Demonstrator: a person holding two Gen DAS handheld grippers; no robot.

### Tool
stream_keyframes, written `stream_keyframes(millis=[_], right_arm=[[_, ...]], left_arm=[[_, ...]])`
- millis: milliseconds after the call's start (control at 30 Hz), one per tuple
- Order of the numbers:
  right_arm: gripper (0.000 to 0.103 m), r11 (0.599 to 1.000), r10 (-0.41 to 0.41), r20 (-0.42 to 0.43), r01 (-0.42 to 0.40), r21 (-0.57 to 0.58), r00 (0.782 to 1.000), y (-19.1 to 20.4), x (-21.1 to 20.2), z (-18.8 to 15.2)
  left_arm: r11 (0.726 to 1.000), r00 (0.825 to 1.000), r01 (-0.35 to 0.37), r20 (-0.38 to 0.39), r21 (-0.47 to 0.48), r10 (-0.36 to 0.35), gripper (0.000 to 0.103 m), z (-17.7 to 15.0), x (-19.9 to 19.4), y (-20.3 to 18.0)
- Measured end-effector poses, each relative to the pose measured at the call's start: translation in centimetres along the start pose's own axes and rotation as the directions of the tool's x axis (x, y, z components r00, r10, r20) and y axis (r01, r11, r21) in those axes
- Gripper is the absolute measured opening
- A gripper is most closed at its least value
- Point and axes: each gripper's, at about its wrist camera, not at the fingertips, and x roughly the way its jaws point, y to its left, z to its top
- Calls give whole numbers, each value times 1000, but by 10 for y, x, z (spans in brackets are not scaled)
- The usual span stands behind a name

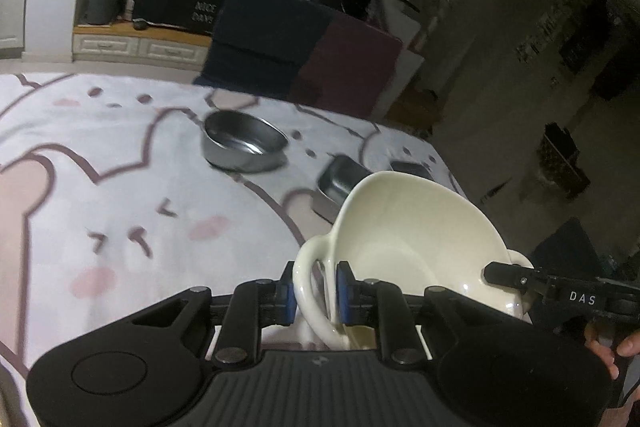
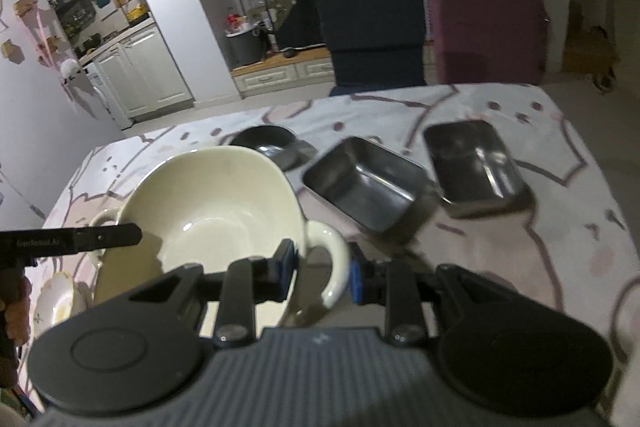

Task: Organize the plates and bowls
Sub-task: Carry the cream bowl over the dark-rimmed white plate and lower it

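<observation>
Mid-task; the cream ceramic two-handled bowl [image 1: 404, 239], lower right of the left view, hangs above the table [image 1: 120, 187], left tool [image 1: 316, 293] and right tool [image 2: 322, 273] each clamping a handle; the round steel bowl [image 1: 244, 143] and two rectangular steel trays [image 2: 368, 183] remain unsorted.

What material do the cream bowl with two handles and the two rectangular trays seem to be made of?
Cream bowl: probably glazed ceramic, judging by its glossy surface, bright highlights and thick looped handles. Rectangular trays: likely stainless steel, grey with mirror-like reflections and thin walls.
</observation>
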Motion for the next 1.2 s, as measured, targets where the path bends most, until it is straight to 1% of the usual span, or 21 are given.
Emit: stream_keyframes(millis=[167,300,467,633,733,1200], right_arm=[[32,999,-42,-27,42,15,999,-19,-11,-19],[32,996,-83,-50,83,9,995,-24,-12,-23],[32,993,-120,-76,119,-13,990,-28,-11,-33],[32,989,-142,-103,138,-47,984,-24,-4,-40],[32,987,-156,-120,149,-61,981,-21,2,-40],[31,978,-199,-148,189,-84,969,-23,13,-38]], left_arm=[[1000,999,12,-44,11,-12,22,-19,19,-14],[1000,998,22,-66,-3,-22,23,-33,31,-16],[999,997,-11,-75,30,13,27,-44,43,-19],[999,995,-36,-89,40,39,30,-49,55,-12],[999,995,-33,-99,17,35,30,-52,61,-6],[1000,992,-27,-127,-1,26,33,-59,81,-3]])
